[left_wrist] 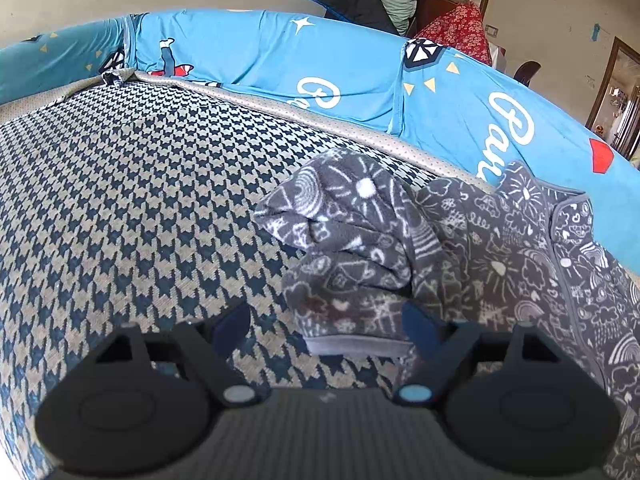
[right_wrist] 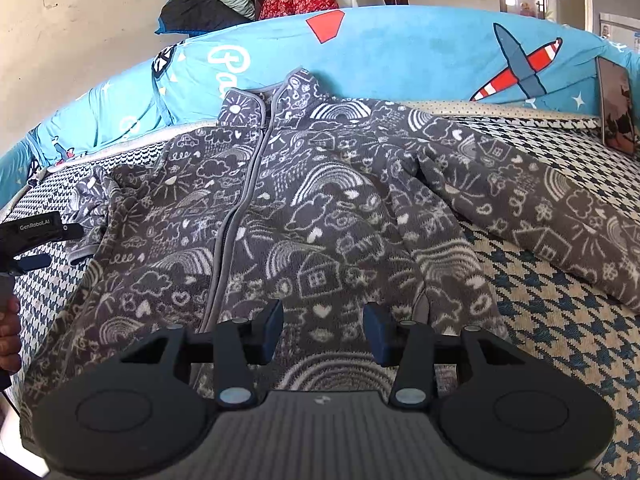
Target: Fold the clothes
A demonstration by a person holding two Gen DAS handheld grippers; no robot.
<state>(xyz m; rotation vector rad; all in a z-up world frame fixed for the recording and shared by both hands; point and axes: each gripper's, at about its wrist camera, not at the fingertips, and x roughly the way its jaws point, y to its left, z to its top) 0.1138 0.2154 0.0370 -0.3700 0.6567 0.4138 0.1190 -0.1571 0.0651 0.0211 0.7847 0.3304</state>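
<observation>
My left gripper straddles the crumpled sleeve cuff, jaws apart, not yet pinching.

Grey fleece jacket lies front-up on the houndstooth cover; right gripper hovers part-open. Best pinch the cuff squarely.

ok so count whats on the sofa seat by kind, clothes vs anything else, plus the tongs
grey doodle-print fleece jacket: 1
picture frame leaning on the blue backrest cover: 1
tongs: 2, left tongs and right tongs
total: 4
</observation>
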